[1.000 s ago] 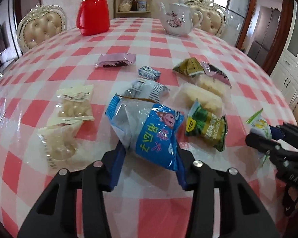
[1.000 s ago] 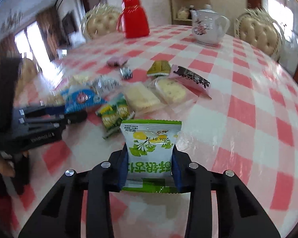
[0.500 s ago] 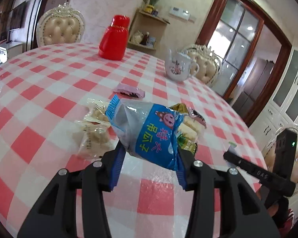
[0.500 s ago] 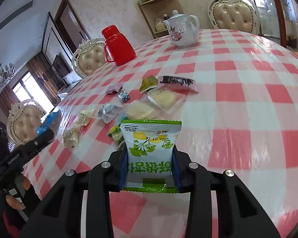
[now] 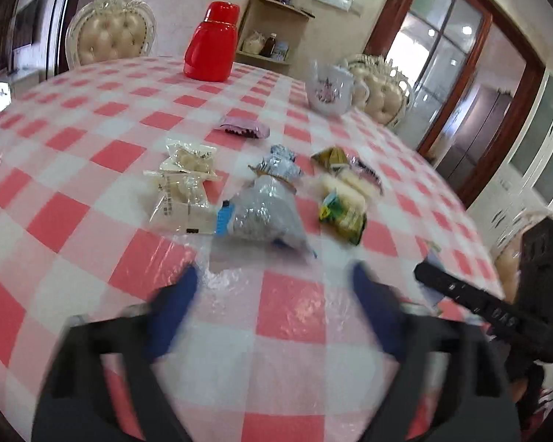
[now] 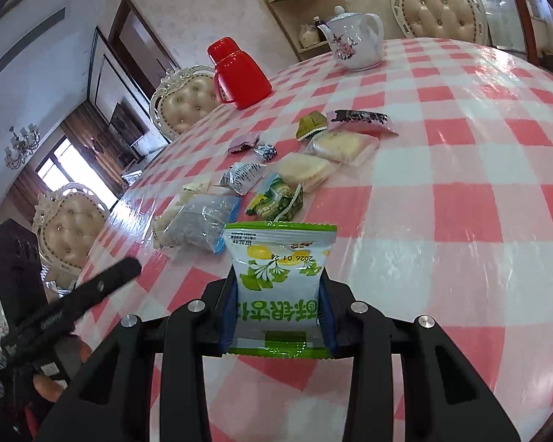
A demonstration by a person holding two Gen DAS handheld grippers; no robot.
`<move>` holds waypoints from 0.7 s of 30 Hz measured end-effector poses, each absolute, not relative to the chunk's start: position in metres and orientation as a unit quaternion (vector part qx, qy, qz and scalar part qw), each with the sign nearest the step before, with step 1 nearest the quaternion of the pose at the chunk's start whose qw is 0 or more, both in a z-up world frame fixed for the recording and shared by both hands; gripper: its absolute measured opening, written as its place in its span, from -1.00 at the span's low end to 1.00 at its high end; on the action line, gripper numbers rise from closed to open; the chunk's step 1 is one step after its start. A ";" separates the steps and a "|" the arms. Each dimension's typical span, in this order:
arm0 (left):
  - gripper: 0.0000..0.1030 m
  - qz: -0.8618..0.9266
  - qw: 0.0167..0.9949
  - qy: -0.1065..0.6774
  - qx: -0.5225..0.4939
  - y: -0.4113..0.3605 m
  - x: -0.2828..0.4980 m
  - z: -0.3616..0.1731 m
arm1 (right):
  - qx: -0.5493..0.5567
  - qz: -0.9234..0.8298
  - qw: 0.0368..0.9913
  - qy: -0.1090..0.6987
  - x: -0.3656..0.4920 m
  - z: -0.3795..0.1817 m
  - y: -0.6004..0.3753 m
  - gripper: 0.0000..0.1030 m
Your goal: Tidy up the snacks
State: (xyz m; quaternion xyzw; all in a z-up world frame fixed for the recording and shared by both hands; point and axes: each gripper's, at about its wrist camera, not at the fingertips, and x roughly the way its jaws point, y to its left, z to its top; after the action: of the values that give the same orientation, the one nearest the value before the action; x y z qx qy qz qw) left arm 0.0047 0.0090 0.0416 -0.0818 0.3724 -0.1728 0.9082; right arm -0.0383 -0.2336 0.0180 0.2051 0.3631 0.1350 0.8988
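Observation:
My left gripper [image 5: 272,291] is open and empty, blurred by motion. The blue and clear snack packet [image 5: 265,217] lies on the checked tablecloth just ahead of it; it also shows in the right wrist view [image 6: 199,226]. My right gripper [image 6: 278,302] is shut on a green and white snack packet [image 6: 278,269], held upright above the table. Several other packets lie in a loose group: pale cracker packets [image 5: 182,180], a green packet [image 5: 343,213], a silver packet [image 5: 276,165] and a purple one [image 5: 244,127].
A red thermos [image 5: 212,42] and a white floral teapot [image 5: 330,90] stand at the far side of the round table [image 5: 92,129]. Cream padded chairs [image 5: 108,42] ring it. The right gripper shows at the right of the left wrist view [image 5: 486,313].
My left gripper has opened and let go of the blue packet, which now lies on the table among the others. My right gripper still holds the green and white packet.

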 end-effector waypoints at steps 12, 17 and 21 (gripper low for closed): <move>0.26 -0.102 0.899 0.423 0.056 -0.061 0.100 0.013 | 0.199 0.143 0.897 0.369 -0.034 0.015 -0.230 -0.29; 0.10 -0.131 0.900 0.414 0.033 -0.044 0.080 0.020 | 0.197 0.149 0.898 0.365 -0.035 0.016 -0.230 -0.29; 0.10 -0.135 0.911 0.390 -0.015 -0.023 0.038 0.037 | 0.203 0.157 0.897 0.359 -0.038 0.017 -0.230 -0.29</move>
State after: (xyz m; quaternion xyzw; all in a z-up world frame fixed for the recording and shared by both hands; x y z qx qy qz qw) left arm 0.0383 -0.0227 0.0365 -0.0153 0.3896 -0.1351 0.9109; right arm -0.0383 -0.2304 0.0174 0.2032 0.3593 0.1572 0.8971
